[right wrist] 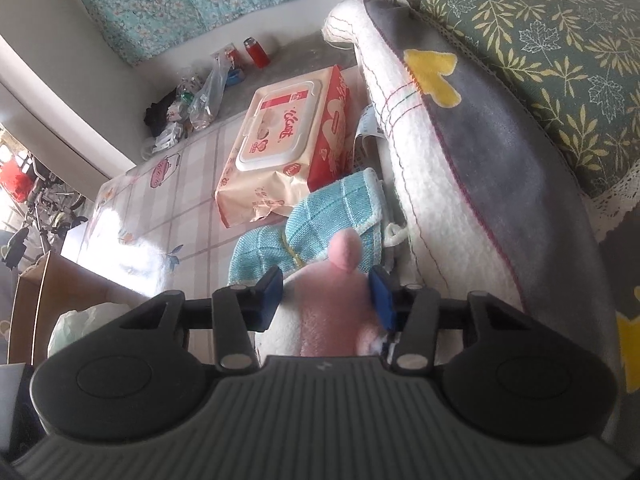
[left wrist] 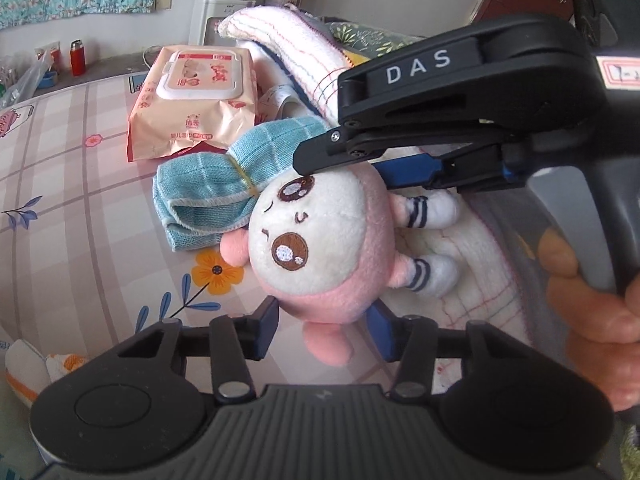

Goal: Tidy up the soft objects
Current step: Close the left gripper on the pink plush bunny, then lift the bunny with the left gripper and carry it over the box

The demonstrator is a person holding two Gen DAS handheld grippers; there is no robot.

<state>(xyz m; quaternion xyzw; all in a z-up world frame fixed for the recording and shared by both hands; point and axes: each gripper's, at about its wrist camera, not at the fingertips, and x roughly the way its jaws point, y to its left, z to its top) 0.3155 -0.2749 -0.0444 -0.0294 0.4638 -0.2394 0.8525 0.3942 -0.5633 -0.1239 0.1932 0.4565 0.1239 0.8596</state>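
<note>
A pink and white plush toy (left wrist: pixel 316 240) lies face up on the flowered sheet (left wrist: pixel 80 184), its legs on a white blanket. My left gripper (left wrist: pixel 322 328) has its blue pads against both sides of the toy's lower pink head, around one ear. From the right, my right gripper (left wrist: pixel 340 168) comes in with one finger on top of the head and the other behind the neck. In the right wrist view the plush toy (right wrist: pixel 332 308) fills the gap of my right gripper (right wrist: pixel 326 296). A folded blue towel (left wrist: pixel 208 196) lies just behind the toy.
A pack of wet wipes (left wrist: pixel 192 92) sits beyond the towel. A folded white blanket (right wrist: pixel 420 160) and a green leaf-print pillow (right wrist: pixel 540 60) pile up on the right. A red flask (left wrist: pixel 77 57) and bags stand on the far ledge. A cardboard box (right wrist: pixel 36 300) stands off the sheet's left edge.
</note>
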